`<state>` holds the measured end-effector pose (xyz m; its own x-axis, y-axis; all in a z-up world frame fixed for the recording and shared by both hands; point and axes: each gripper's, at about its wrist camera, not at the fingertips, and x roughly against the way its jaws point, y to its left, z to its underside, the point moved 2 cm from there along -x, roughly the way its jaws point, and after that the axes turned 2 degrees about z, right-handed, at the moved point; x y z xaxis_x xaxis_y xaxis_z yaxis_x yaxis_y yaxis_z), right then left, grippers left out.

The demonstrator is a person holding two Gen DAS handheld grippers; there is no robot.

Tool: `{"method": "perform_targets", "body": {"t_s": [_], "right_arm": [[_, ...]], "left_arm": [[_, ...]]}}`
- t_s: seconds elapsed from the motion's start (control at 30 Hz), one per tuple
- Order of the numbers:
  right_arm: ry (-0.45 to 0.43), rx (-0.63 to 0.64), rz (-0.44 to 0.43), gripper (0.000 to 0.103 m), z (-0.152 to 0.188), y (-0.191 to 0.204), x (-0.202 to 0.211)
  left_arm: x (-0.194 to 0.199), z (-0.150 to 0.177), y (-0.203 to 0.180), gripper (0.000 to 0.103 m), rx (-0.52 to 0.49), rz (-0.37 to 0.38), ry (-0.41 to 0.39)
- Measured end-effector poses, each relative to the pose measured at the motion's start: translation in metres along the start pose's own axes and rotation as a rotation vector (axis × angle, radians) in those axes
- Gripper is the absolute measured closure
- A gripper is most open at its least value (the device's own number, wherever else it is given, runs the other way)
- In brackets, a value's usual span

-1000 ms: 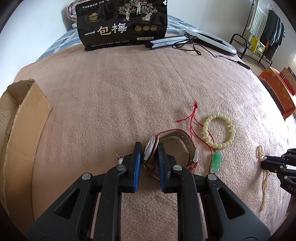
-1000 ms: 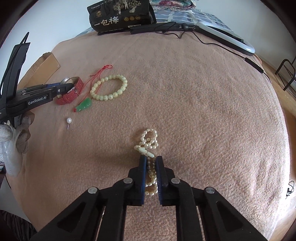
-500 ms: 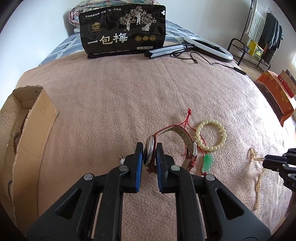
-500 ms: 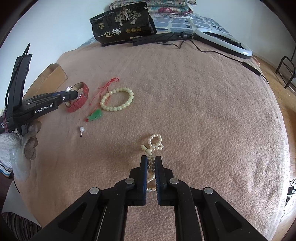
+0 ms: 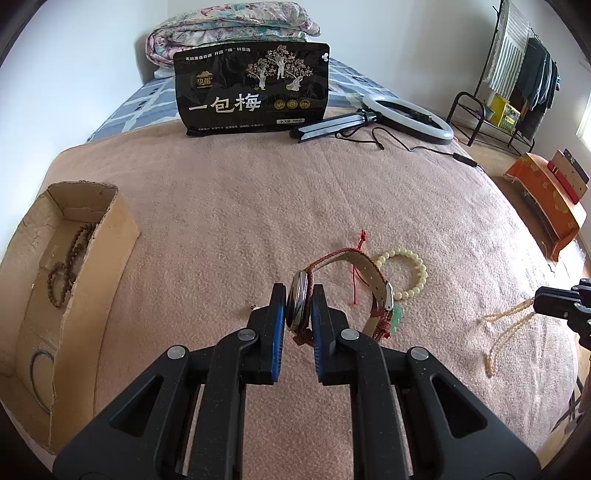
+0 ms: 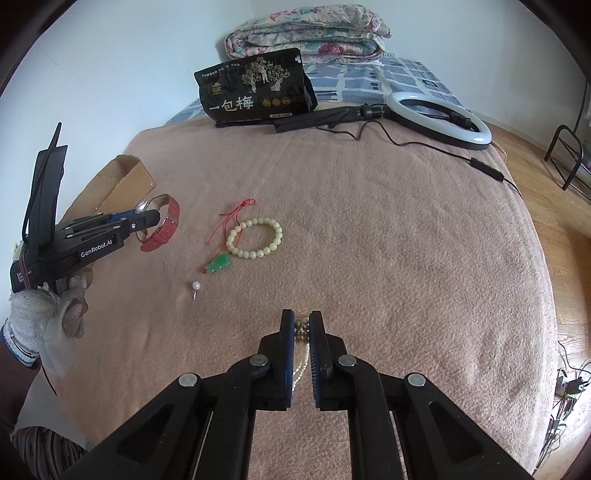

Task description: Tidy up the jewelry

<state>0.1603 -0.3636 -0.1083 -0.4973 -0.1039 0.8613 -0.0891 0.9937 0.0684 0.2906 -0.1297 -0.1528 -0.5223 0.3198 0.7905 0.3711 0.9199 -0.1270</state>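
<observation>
The left gripper (image 5: 298,302) is clamping a wristwatch (image 5: 343,291) by its round metal case, the blue pads pressing flat on either side, and the red woven strap is arching out beyond the tips and hanging clear of the blanket (image 5: 258,206). The right gripper (image 6: 302,325) is pinching a pearl necklace (image 6: 301,354), its jaws nearly together on the small cream beads; in the left wrist view the strand (image 5: 506,332) is dangling in a long loop from that gripper's tips down to the fuzzy pink cloth.

Just past the watch, to its right, a bracelet of pale round beads (image 6: 255,236) is lying in a ring, and a green jade pendant (image 6: 219,264) on a thin red cord (image 6: 232,218) is lying touching it. A little pearl-headed pin (image 6: 195,286) is lying alone, nearer the right gripper than the pendant is.

Off to the left of the left gripper, an open cardboard box (image 5: 110,236) with torn edges is sitting on the blanket, holding a string of dark brown wooden beads (image 5: 66,266) and a thin dark ring (image 5: 37,369). A hand in a white knitted glove (image 6: 40,321) is gripping the left tool's handle.

Far beyond both grippers a glossy black snack bag (image 5: 255,92) is standing upright, with a white ring light (image 5: 406,118) and its black cable lying beside it, and a folded floral quilt (image 5: 232,29) behind them.
</observation>
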Motion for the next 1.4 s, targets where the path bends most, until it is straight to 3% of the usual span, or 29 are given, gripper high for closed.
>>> {"method": "perform_targets", "body": {"t_s": [0.63, 1.4], "right_arm": [[-0.089, 0.054, 0.007, 0.098, -0.018, 0.035, 0.053], [-0.148, 0.181, -0.079, 0.098, -0.062, 0.138, 0.061]], "left_arm": [[0.066, 0.013, 0.028, 0.092, 0.027, -0.034, -0.064], [0.127, 0.043, 0.13, 0.092, 0.149, -0.151, -0.109]]}}
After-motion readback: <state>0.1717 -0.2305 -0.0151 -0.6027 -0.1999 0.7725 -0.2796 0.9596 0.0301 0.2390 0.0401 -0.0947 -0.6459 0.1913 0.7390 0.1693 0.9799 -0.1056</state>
